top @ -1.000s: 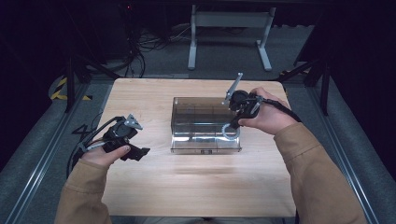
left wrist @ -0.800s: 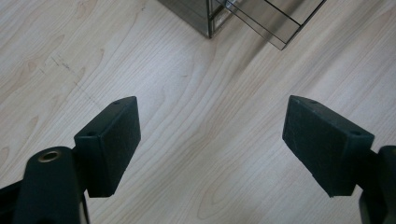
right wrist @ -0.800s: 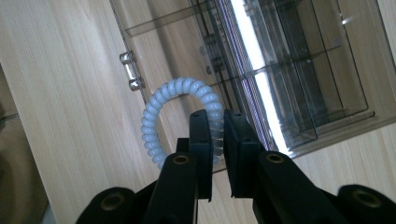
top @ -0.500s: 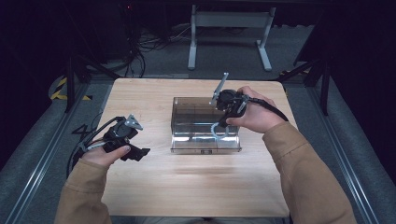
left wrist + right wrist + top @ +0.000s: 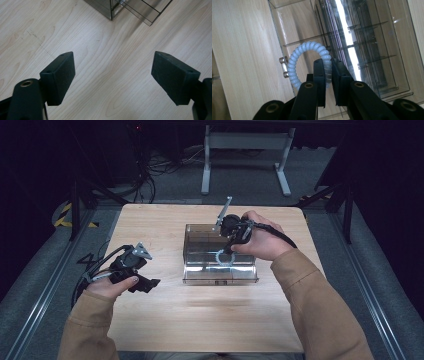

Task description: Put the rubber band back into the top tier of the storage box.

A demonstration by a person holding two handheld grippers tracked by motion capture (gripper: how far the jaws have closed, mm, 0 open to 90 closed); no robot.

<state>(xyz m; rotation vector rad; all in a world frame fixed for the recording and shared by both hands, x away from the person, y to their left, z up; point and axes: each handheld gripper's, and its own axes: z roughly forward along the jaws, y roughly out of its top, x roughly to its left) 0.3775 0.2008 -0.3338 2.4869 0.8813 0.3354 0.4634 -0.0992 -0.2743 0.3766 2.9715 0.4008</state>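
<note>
I judge I'm midway: my right tool (image 5: 327,75) is clamped on the pale coiled band (image 5: 298,53), held over the clear acrylic organiser (image 5: 200,270) at mid-worktop (image 5: 200,320), not yet released into a compartment. My left tool (image 5: 112,77) waits wide apart, empty, above bare wood

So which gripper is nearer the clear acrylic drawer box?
Right. The right gripper is over the clear acrylic drawer box, holding a pale blue spiral coil; the left gripper hovers apart, beside it.
</note>
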